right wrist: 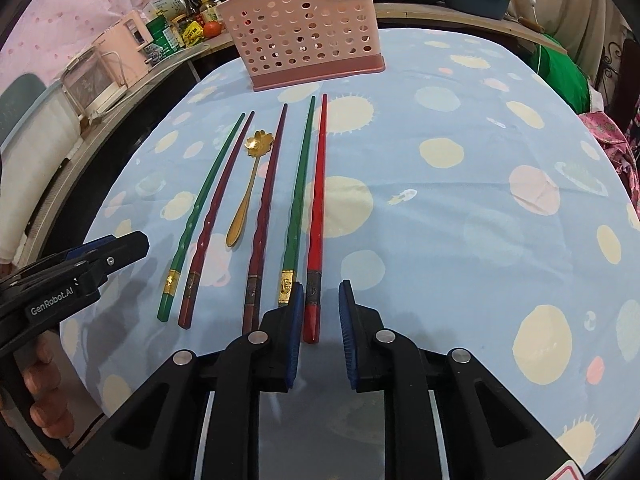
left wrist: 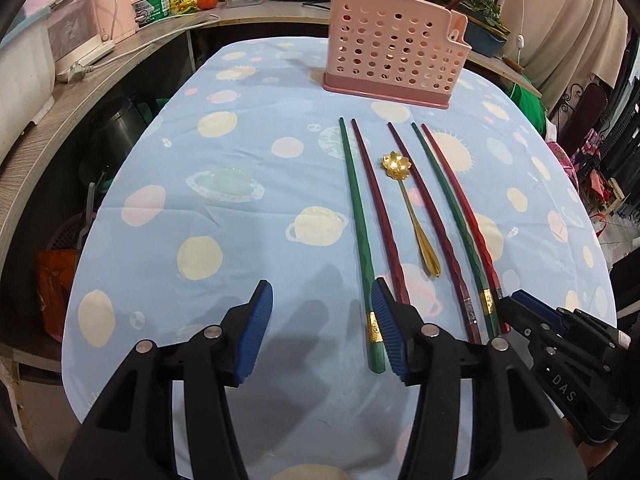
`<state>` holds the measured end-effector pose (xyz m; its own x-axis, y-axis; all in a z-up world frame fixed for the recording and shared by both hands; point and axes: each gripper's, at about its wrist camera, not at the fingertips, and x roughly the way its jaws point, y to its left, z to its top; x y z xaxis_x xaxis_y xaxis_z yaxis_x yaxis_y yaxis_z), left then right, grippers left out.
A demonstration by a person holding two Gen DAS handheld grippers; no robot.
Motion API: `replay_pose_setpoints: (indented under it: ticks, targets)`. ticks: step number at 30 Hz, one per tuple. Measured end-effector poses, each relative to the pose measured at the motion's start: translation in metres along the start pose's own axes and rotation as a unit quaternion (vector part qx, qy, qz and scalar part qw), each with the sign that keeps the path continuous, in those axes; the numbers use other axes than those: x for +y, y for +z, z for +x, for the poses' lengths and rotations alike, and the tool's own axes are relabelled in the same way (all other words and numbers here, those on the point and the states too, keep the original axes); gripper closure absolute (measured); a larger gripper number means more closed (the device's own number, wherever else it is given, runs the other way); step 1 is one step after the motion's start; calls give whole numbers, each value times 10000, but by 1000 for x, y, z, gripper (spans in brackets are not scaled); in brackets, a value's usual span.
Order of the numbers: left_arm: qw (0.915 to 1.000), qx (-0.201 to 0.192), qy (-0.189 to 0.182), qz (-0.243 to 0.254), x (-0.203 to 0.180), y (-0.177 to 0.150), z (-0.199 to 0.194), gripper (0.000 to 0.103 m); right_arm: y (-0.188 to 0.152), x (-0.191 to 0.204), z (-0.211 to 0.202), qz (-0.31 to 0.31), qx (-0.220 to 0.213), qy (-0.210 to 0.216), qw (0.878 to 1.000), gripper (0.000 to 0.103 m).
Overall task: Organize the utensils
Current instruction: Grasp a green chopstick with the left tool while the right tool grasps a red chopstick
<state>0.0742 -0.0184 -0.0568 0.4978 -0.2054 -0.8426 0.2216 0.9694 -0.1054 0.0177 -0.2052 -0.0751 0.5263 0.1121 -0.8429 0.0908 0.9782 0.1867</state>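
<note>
Left gripper: we saw its black arms w/ ribbed blue pads standing fairly wide apart, nothing gripped; its right-side pad sat over the butt of the leftmost green chopstick, contact we couldn't tell. Right gripper: pads narrowly apart, the thick end of the red chopstick between them; we couldn't tell if the pads pressed on it, a gap showed on its right side.

Outward from there, five slim chopsticks lay roughly parallel on the cloth, tips pointing to the rack: green, dark red chopstick, another dark red, second green chopstick, then the red one. All looked faceted/twisted along the handles, w/ gold or grey bands near the butts. A gold spoon w/ flower-shaped bowl and teardrop handle end lay between the two dark red ones.

Beyond the tips stood a pink plastic utensil rack, perforated w/ round holes, on a darker pink base. Tablecloth was pale blue fabric, planet print.
</note>
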Motion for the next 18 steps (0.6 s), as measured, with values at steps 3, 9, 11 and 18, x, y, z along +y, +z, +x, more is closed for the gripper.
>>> replay_pose_setpoints:
  ticks: [3, 9, 11, 18]
  targets:
    - [10000, 56, -33, 28, -2, -3, 2, 54, -1, 0, 1, -35, -2, -42, 10000, 92]
    - [9998, 138, -86, 126, -8, -8, 6, 54, -3, -3, 1, 0, -33, -60, 10000, 95]
    - [9997, 179, -101, 149, -10, -10, 7, 54, -3, -3, 0, 12, -46, -68, 10000, 96]
    - [9993, 284, -150, 204, -14, -16, 12, 54, -6, -4, -1, 39, -56, -61, 10000, 95]
